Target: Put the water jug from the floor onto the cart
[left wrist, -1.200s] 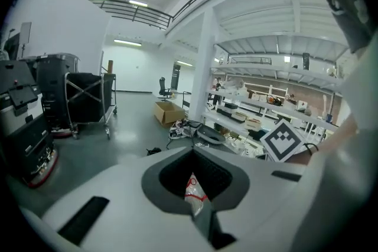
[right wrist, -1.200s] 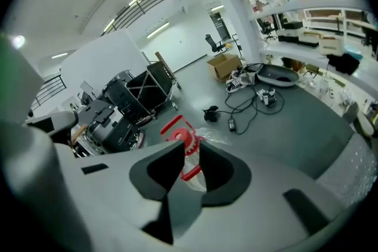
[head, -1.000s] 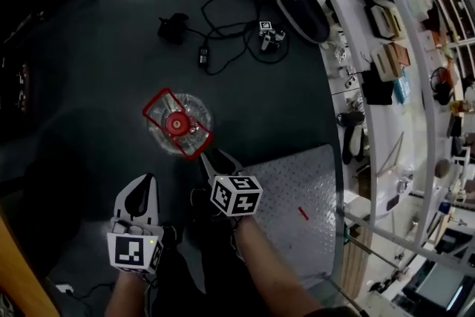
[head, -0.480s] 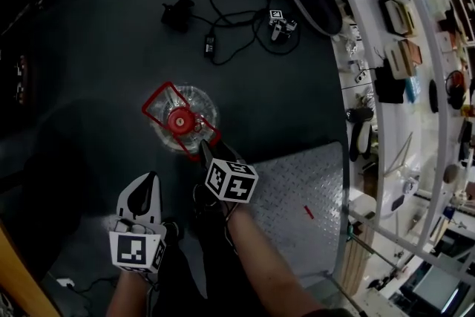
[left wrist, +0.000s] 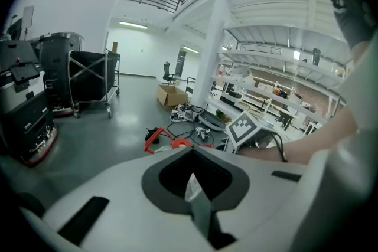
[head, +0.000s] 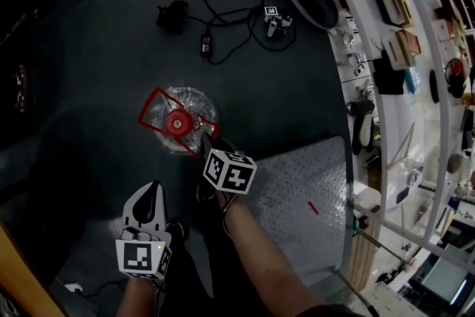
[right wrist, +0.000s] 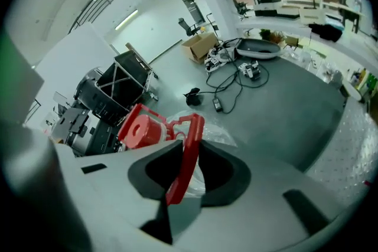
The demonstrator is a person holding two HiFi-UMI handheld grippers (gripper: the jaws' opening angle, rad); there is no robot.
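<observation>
Closing right gripper jaws clamp water jug handle.

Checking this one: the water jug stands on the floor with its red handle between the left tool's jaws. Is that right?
Wrong tool: the water jug stands on the floor with its red handle between the right tool's jaws, which have just been closing, as the right gripper view shows.

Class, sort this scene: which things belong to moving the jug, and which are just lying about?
Job: water jug; cart; right gripper, jaws just closed onto the jug's red handle.
Lying about: tangled cables; black adapter; cardboard box; shelf items.
</observation>
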